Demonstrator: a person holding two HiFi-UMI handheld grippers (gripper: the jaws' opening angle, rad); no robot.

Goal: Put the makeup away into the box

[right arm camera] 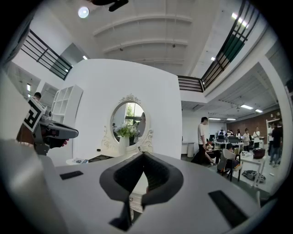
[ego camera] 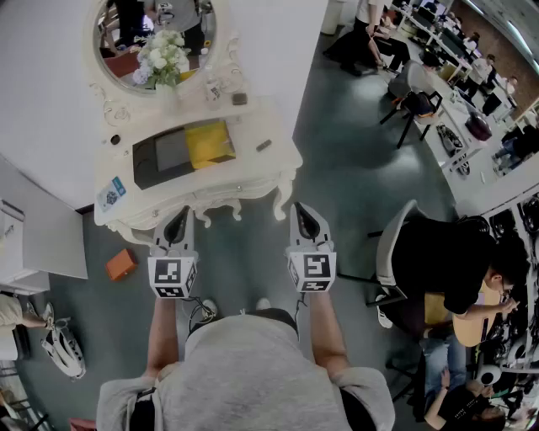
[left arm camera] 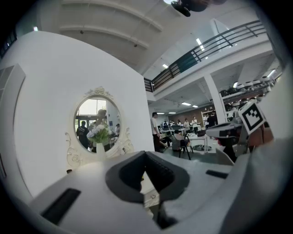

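Note:
A white vanity table (ego camera: 244, 181) stands in front of me in the head view. On it lies a flat black box (ego camera: 160, 160) with a yellow part (ego camera: 209, 143). Small makeup items are scattered round it: a dark stick (ego camera: 264, 145), a dark pot (ego camera: 240, 98) and a white jar (ego camera: 213, 91). My left gripper (ego camera: 178, 222) and right gripper (ego camera: 306, 219) hover level just short of the table's front edge, both shut and empty. In the left gripper view the left gripper (left arm camera: 149, 183) has its jaws together, as does the right gripper (right arm camera: 144, 185) in its own view.
An oval mirror (ego camera: 152, 25) and a vase of flowers (ego camera: 164, 59) stand at the table's back. An orange box (ego camera: 120, 263) lies on the floor at left, by a white cabinet (ego camera: 34, 236). A seated person (ego camera: 455, 269) is close on the right.

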